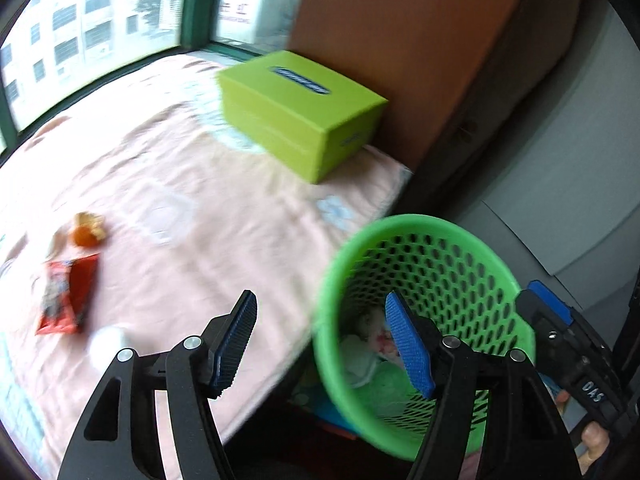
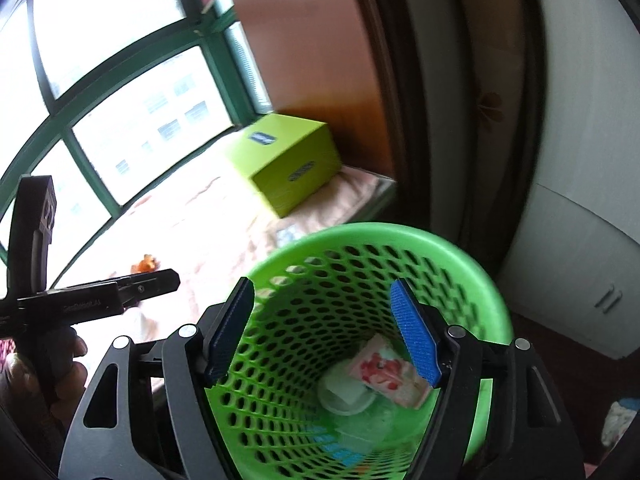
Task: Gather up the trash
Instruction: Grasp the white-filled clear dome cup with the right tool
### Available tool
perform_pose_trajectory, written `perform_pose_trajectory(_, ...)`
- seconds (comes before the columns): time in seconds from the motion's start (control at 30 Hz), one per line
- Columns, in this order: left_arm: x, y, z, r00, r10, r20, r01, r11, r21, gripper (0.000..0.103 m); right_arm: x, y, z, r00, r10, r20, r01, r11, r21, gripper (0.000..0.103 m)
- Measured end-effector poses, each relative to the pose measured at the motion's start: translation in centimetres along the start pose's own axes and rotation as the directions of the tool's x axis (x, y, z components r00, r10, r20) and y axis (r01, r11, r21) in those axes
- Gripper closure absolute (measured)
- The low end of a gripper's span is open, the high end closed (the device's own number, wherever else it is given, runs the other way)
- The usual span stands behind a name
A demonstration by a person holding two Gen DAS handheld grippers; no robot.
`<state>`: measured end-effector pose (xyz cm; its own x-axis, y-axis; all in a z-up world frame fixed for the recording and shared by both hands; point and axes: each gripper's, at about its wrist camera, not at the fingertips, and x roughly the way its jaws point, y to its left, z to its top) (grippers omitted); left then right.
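- L gripper (image 1: 320, 344): jaws apart, nothing between the pads; it hangs over the edge of the pink bedspread (image 1: 180, 168), R pad over the bin's rim
- R gripper (image 2: 322, 332): jaws apart too, nothing held, pointed down into the mouth of the green mesh bin (image 2: 472, 280)
- Bin sits just beside the bed edge, low at R in the L view (image 1: 452, 264)
- In the bin: a pink-and-red floral packet (image 2: 386, 374) against the R side, a pale cup-like lid (image 2: 346, 394) next to it, other bits below too blurred to tell
- On the bedspread, well apart from the bin: red snack wrapper (image 1: 68, 300), orange peel/fruit scraps (image 1: 86, 230) just behind it, a white blurred item (image 1: 108, 342) near the L gripper's L finger
- Lime-green tissue box (image 1: 300, 112) at the far side of the bed, against a brown wood panel (image 1: 400, 40)
- Windows w/ green frames (image 2: 216, 64) behind the bed
- Person's hand (image 2: 52, 376) holding the L gripper shows at the L edge of the R view
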<state>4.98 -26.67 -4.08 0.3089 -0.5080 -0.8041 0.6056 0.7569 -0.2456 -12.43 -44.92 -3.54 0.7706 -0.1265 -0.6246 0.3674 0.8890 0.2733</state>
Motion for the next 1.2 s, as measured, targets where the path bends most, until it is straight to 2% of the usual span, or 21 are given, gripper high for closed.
perform_pose_trajectory(0.17,-2.7,4.6,-1.0,0.997,0.072,0.032,-0.07,0.996,-0.059,0.038,0.6,3.7,-0.1,0.999,0.048,-0.004,-0.048,0.998,-0.038,0.03)
perform_pose_trajectory(0.37,-5.9,10.8,-2.5,0.988,0.141,0.062,-0.129,0.979,-0.16,0.038,1.6,9.2,-0.3,0.995,0.096,-0.025,-0.098,0.988,-0.118,0.029)
perform_pose_trajectory(0.73,-10.4,21.4,-5.9,0.969,0.232,0.088,-0.188,0.918,-0.349,0.038,6.5,19.7,-2.7,0.975,0.168,-0.143,-0.203,0.939,-0.279,0.029)
perform_pose_trajectory(0.97,-12.0,24.9,-7.7,0.96,0.267,0.09,-0.208,0.886,-0.414,0.038,10.3,24.0,-5.1,0.955,0.184,-0.232,-0.256,0.908,-0.332,0.029)
perform_pose_trajectory(1.2,-12.0,26.3,-8.8,0.962,0.263,0.08,-0.201,0.872,-0.446,0.038,13.9,26.1,-7.2,0.944,0.154,-0.293,-0.258,0.897,-0.36,0.029)
